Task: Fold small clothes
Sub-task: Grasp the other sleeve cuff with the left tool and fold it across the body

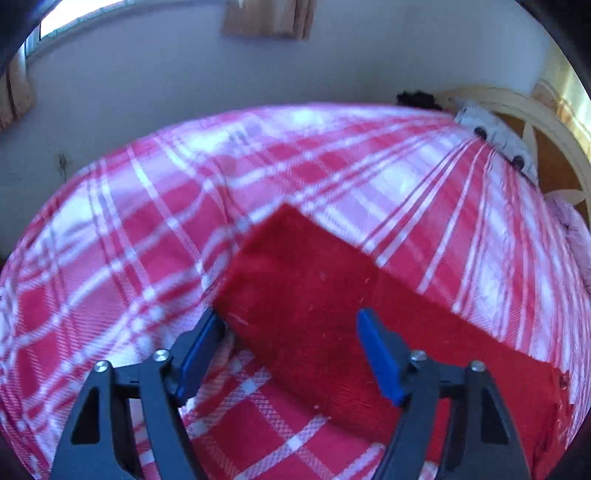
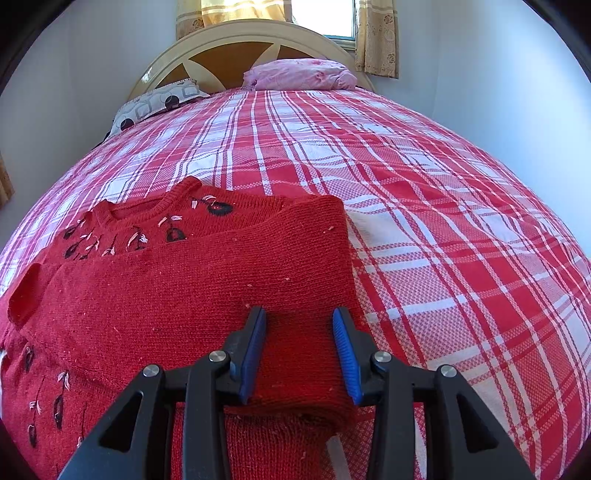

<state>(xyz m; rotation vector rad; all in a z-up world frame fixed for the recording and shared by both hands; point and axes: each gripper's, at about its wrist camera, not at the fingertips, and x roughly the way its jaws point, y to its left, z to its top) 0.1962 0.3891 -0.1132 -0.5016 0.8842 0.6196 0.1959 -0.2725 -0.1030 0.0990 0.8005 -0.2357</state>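
A small red knitted sweater [image 2: 192, 266] with dark embroidered cherries lies on the red and white plaid bedspread [image 2: 424, 206]. One side is folded across the body, so the plain back faces up. My right gripper [image 2: 299, 332] is open just above the folded edge, with the knit showing between its blue pads. In the left wrist view the same sweater [image 1: 332, 295] lies as a red band. My left gripper [image 1: 290, 332] is open over its near corner, one pad [image 1: 201, 350] beside the edge, the other [image 1: 380, 354] above the knit.
A wooden headboard [image 2: 236, 48] stands at the far end, with a patterned grey pillow [image 2: 159, 101] and a pink pillow [image 2: 299, 74] against it. White walls flank the bed and a curtained window [image 2: 321, 14] is behind. The plaid bedspread [image 1: 147, 229] stretches left of the sweater.
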